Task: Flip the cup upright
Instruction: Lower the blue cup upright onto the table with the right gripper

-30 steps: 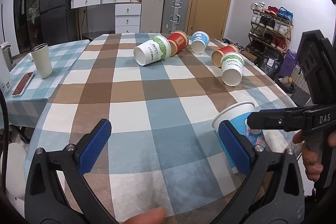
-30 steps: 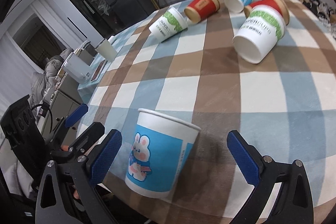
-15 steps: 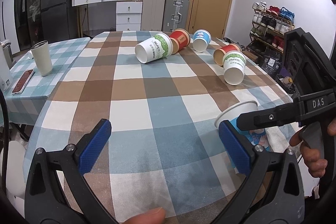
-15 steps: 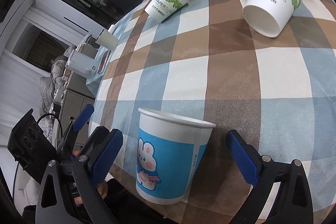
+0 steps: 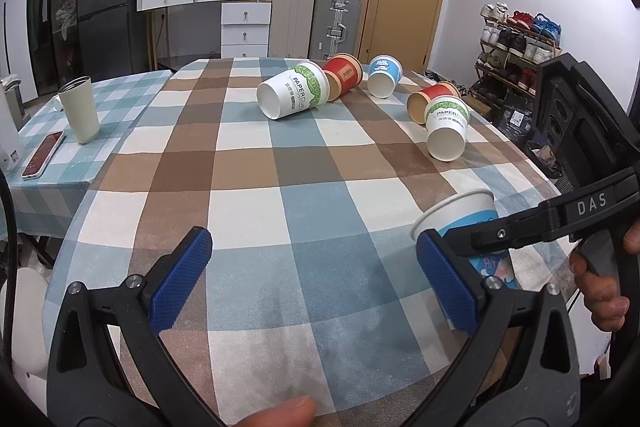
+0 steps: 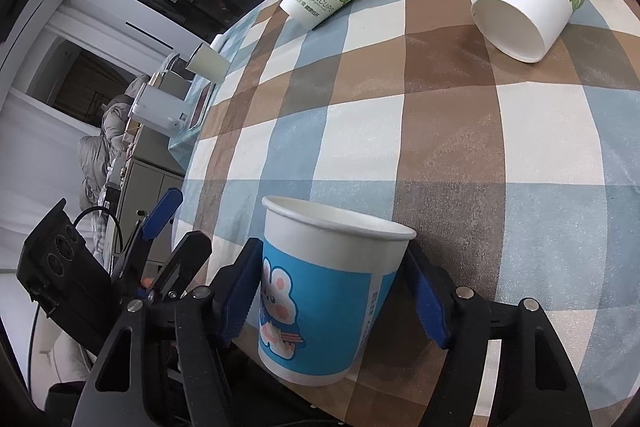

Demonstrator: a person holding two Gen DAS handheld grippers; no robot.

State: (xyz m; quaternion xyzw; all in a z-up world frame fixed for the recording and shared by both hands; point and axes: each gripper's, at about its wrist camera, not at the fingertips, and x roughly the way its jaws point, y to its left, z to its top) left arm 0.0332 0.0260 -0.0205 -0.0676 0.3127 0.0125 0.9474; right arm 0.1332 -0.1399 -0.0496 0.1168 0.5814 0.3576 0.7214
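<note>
A blue and white paper cup with a rabbit picture (image 6: 324, 287) stands mouth up near the table's front right edge. My right gripper (image 6: 336, 299) is shut on it, blue pads pressed on both sides. The same cup (image 5: 468, 223) shows in the left wrist view, partly behind my left pad and the right gripper's finger (image 5: 560, 219). My left gripper (image 5: 316, 283) is open and empty above the tablecloth, left of the cup.
Several paper cups lie on their sides at the far end of the checked table (image 5: 248, 187): a white-green one (image 5: 292, 95), a red one (image 5: 344, 75), a blue one (image 5: 384, 75), another white-green one (image 5: 446, 127). A tumbler (image 5: 79, 109) and phone (image 5: 43, 154) sit far left.
My right gripper has closed from wide open onto the rabbit cup. The left gripper has stayed open and almost still.
</note>
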